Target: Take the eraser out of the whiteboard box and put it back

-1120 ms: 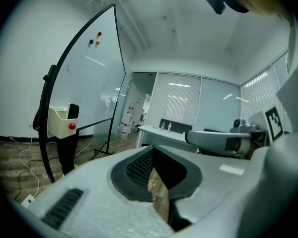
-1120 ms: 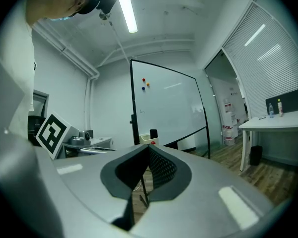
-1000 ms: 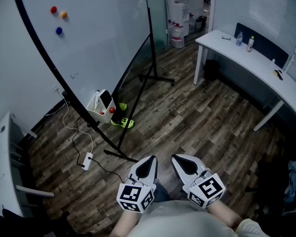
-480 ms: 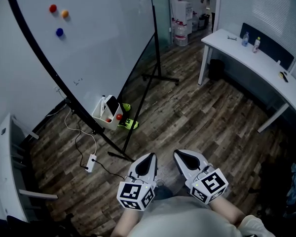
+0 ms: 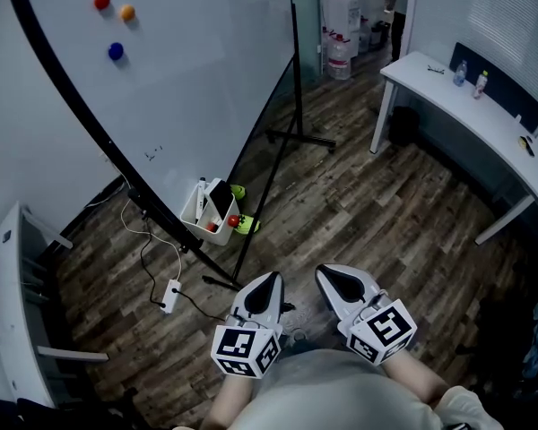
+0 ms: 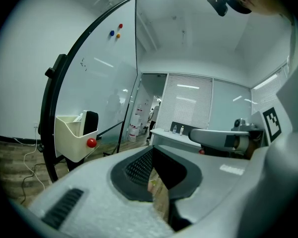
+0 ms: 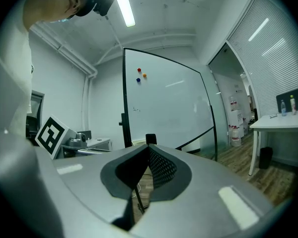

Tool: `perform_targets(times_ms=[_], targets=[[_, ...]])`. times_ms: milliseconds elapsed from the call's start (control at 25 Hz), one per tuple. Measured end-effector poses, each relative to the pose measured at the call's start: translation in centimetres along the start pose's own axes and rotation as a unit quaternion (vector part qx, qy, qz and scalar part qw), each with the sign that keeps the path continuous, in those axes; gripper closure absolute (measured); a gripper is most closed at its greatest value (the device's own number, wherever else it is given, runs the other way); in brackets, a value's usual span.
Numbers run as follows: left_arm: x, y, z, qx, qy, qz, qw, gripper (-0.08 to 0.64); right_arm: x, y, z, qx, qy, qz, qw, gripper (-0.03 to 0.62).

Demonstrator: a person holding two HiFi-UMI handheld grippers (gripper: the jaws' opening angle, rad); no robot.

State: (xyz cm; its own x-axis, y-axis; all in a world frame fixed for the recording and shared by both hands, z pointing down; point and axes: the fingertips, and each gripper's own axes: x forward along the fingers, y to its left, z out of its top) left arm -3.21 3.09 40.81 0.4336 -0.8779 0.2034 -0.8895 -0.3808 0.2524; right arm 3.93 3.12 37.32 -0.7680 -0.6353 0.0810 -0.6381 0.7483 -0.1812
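Since a second ago the white plastic whiteboard box (image 5: 200, 219) has slid right and down in the head view, from left of centre to just above and left of the two grippers. The white curved desk (image 5: 457, 97) has drifted toward the right edge, while the grippers keep their bottom-centre spot. The black eraser (image 5: 221, 202) stands upright in that box, which hangs at the lower edge of the large tilted whiteboard (image 5: 188, 70), with a red round magnet (image 5: 234, 221) on its outer wall. The left gripper (image 5: 271, 281) and right gripper (image 5: 328, 276) sit side by side and apart, each with its jaws closed together on nothing; through the slit below each tip only floor shows. Bare dark wood-plank floor (image 5: 368, 213) lies open from the grippers up through the centre and right of the frame, bounded at the right by the desk's legs. Toward the box the way is tighter: the black whiteboard stand (image 5: 302, 139) sends a thin leg slanting down just right of the box, a white power strip (image 5: 169, 296) with its cable lies at lower left, and yellow-green shoes (image 5: 245, 226) sit just right of the box. What else is in the box is too small to tell. The person's torso cuts off the grippers' rear at the bottom edge. In the right gripper view only a small black block peeks above the jaw tips, and I cannot tell what it is.
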Motion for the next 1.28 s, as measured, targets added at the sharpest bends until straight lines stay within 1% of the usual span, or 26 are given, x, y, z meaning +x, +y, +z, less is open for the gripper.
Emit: perform_targets(times_ms=[320, 640, 880, 1080, 1280], targets=[[1.2, 3.5, 1.2, 0.0, -0.004, 0.002, 1.0, 0.558, 3.8, -0.3, 0.3, 0.002, 0.0, 0.002, 1.0, 0.591], [1.5, 6.0, 1.7, 0.001, -0.004, 0.018, 0.9998, 0.558, 6.6, -0.3, 0.9, 0.016, -0.014, 0.019, 1.0, 0.591], [1.5, 7.5, 1.8, -0.004, -0.003, 0.044, 0.999, 0.558, 8.3, -0.3, 1.7, 0.016, -0.019, 0.043, 0.999, 0.591], [1.9, 8.2, 2.5, -0.011, -0.013, 0.068, 0.9976, 0.558, 9.7, -0.7, 2.3, 0.021, -0.017, 0.068, 0.997, 0.59], [2.6, 9.3, 3.2, -0.019, -0.027, 0.107, 0.9937, 0.558, 11.5, -1.4, 2.4, 0.015, -0.006, 0.108, 0.994, 0.591]])
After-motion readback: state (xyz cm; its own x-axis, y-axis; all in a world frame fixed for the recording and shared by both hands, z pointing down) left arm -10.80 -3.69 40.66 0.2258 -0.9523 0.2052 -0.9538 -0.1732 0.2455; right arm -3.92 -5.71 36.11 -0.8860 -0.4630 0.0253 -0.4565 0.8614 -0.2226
